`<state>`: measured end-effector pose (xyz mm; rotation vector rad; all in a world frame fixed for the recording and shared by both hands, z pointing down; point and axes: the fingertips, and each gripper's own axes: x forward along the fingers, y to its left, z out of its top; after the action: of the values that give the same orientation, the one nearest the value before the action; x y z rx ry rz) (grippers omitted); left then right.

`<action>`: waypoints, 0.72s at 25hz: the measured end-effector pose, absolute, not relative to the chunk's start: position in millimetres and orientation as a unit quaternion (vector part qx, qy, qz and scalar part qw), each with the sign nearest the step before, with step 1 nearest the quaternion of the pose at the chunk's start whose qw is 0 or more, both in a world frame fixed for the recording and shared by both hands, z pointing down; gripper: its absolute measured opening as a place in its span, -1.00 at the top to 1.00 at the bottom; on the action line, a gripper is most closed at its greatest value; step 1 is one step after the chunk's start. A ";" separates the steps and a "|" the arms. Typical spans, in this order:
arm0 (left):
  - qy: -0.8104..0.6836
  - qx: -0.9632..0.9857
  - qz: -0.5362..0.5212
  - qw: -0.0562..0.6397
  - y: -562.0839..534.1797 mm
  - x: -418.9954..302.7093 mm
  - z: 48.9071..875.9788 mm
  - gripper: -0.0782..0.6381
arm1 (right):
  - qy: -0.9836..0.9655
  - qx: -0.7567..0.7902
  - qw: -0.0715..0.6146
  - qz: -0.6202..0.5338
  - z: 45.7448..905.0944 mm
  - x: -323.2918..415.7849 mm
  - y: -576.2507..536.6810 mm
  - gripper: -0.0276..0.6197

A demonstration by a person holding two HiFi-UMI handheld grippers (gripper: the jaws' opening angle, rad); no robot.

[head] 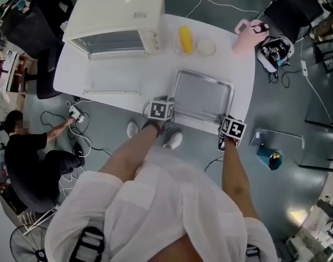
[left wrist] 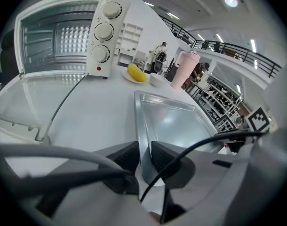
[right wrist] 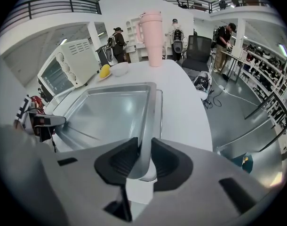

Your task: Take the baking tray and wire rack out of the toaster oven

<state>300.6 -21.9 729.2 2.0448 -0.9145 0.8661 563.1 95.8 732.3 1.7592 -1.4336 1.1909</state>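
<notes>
Left gripper (left wrist: 144, 157) and right gripper (right wrist: 143, 157) each clamped on baking tray (head: 202, 98) rim, white table (head: 120, 75), grey floor (head: 289, 105)

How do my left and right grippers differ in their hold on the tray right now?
The left gripper clamps the left rim of the shiny shallow metal baking tray, close to its near corner; the right gripper clamps the right rim. The left gripper's side faces the white toaster oven; the right gripper's side faces the pink tumbler. Shared: both have their jaws shut on the rim and point downward.
</notes>
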 end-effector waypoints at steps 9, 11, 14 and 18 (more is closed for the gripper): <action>-0.350 0.786 0.369 0.351 -18.8 300.9 739.8 0.57 | -0.535 0.648 0.313 0.442 738.3 562.3 100.3 0.61; -0.348 0.788 0.372 0.346 -19.1 301.4 740.0 0.56 | -0.537 0.645 0.316 0.442 738.9 562.2 101.4 0.59; -0.345 0.789 0.374 0.344 -21.2 302.2 740.2 0.47 | -0.539 0.646 0.312 0.442 738.0 564.4 100.2 0.52; -0.352 0.789 0.361 0.351 -26.0 300.6 735.0 0.35 | -0.542 0.652 0.302 0.435 730.3 568.0 95.0 0.48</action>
<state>300.6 -26.0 735.0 2.0421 -0.9116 0.9355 568.0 95.0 730.3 1.7289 -1.4382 1.1541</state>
